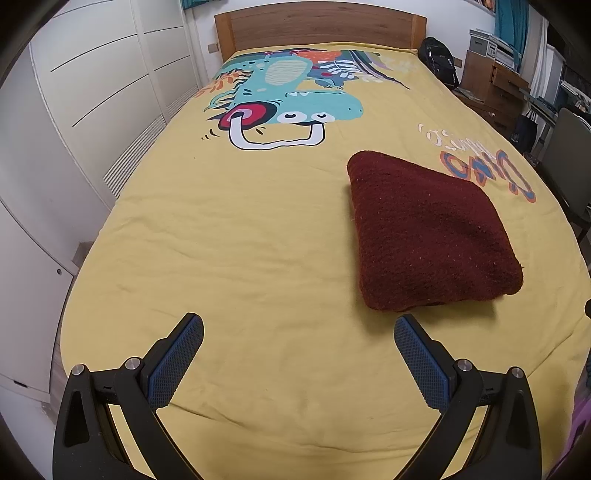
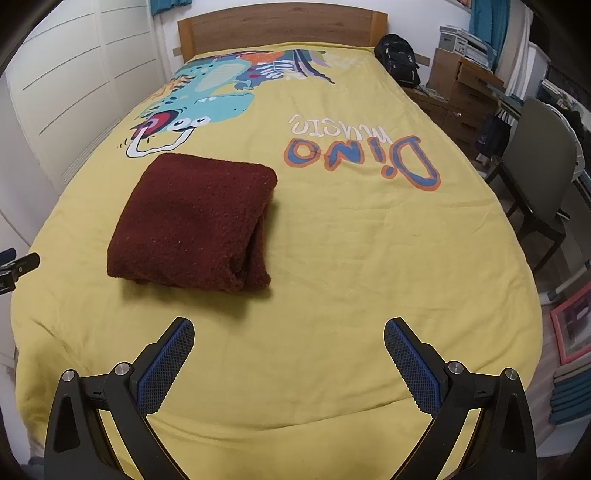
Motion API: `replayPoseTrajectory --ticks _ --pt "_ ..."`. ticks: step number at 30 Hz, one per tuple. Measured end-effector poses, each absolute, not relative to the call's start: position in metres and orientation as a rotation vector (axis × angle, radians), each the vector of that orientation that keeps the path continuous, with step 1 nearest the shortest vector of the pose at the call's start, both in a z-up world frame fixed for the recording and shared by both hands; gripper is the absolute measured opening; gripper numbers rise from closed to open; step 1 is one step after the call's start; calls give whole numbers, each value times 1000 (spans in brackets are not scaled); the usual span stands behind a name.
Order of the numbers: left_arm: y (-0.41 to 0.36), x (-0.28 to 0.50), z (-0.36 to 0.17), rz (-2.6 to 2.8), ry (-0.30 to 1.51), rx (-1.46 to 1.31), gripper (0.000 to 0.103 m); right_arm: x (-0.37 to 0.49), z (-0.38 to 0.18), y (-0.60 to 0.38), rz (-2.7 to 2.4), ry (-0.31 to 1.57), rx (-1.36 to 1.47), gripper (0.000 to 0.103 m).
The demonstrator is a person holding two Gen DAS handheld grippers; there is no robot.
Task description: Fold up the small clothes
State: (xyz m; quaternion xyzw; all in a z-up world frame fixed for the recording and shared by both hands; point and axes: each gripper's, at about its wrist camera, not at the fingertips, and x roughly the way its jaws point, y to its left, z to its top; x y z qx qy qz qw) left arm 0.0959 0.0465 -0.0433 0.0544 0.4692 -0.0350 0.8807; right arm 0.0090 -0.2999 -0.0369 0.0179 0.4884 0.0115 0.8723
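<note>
Right wrist view: folded maroon garment (image 2: 192,221) lies lengthwise toward the headboard (image 2: 280,27); both tongs (image 2: 289,363) (image 1: 298,360) wide, empty.

We saw one dark red fuzzy garment (image 1: 428,236), folded into a thick, roughly square bundle and lying flat on the yellow dinosaur-print bedspread (image 1: 258,240). From the right wrist view its layered open edges (image 2: 255,254) faced right, with the rounded fold along the far side. It sat below the printed dinosaur's mouth and left of the "Dino" lettering (image 2: 365,155), touching neither. Pale lint specks dotted its nap.
</note>
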Motion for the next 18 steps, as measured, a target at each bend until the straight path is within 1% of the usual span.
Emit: replayPoseTrajectory --ticks 18 --pt "47 97 -42 -82 984 122 102 8 -40 -301 24 1040 29 103"
